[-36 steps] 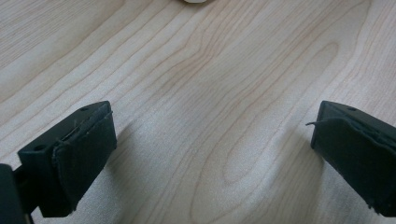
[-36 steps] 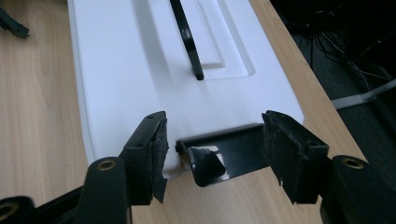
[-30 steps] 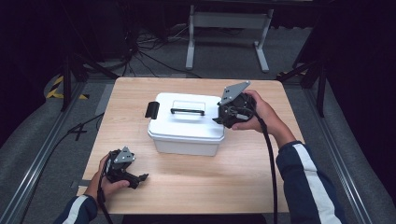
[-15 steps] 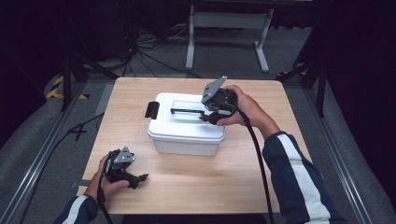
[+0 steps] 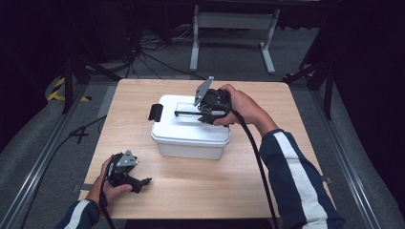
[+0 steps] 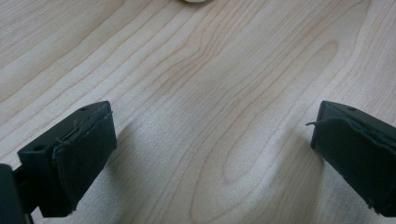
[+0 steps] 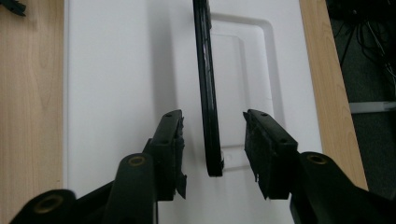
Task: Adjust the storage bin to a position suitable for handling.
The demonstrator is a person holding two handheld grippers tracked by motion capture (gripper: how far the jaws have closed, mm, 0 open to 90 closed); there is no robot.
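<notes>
White box point(image 5: 188, 136) looks hard, smooth, maybe heavy. Best hold: thin black handle point(image 7: 207, 93). Right gripper point(image 7: 212, 140) open around handle, not squeezing. Left gripper point(image 6: 210, 154) wide open, empty.

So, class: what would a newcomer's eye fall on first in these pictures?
A white plastic lidded box sits mid-table on the pale wooden table. The right gripper hovers over its lid, open jaws straddling the black carry handle. The left gripper rests open near the table's front left.

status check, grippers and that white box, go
Right gripper open, jaws either side of the box's black handle. Left gripper open, resting on table. White box lid on, nothing blocking.
</notes>
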